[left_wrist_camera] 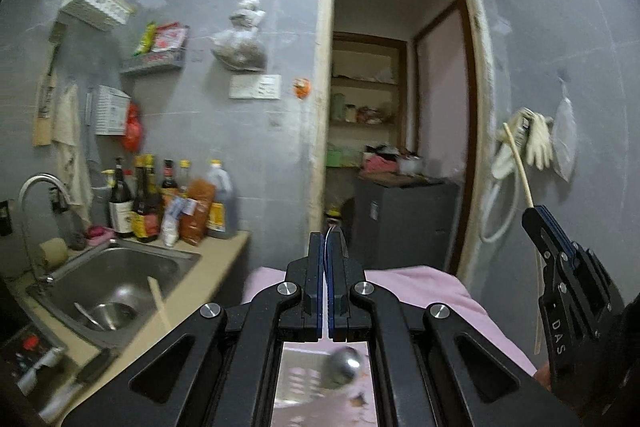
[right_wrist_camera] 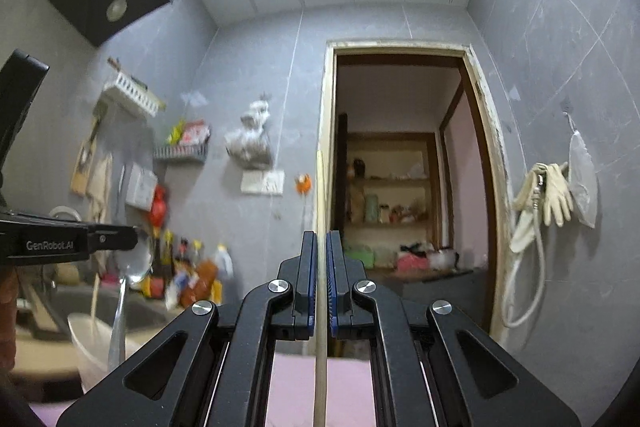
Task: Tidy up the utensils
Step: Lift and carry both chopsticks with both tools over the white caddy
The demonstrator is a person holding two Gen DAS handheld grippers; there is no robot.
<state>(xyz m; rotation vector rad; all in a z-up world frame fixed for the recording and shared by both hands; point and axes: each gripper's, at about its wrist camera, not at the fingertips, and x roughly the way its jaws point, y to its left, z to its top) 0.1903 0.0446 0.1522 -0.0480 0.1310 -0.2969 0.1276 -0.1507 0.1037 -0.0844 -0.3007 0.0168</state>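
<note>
My left gripper [left_wrist_camera: 326, 241] is shut on a metal spoon [left_wrist_camera: 331, 247], whose thin edge shows between the pads. In the right wrist view that left gripper [right_wrist_camera: 134, 239] reaches in from the left, and the spoon [right_wrist_camera: 120, 303] hangs down from its tip. My right gripper [right_wrist_camera: 320, 241] is shut on a pale wooden chopstick [right_wrist_camera: 320, 307] that runs straight up through the jaws. Seen from the left wrist, the right gripper [left_wrist_camera: 534, 215] is raised at the right with the chopstick [left_wrist_camera: 518, 163] sticking up out of it. Both grippers are held up in the air.
A steel sink [left_wrist_camera: 120, 259] with a tap [left_wrist_camera: 38, 187] lies at the left; another chopstick [left_wrist_camera: 160, 303] and a spoon [left_wrist_camera: 88, 315] rest in it. Bottles [left_wrist_camera: 148, 207] stand behind it. A white container [right_wrist_camera: 86, 343] holds a stick. Pink cloth [left_wrist_camera: 420, 291] lies below; a doorway [left_wrist_camera: 400, 107] opens ahead.
</note>
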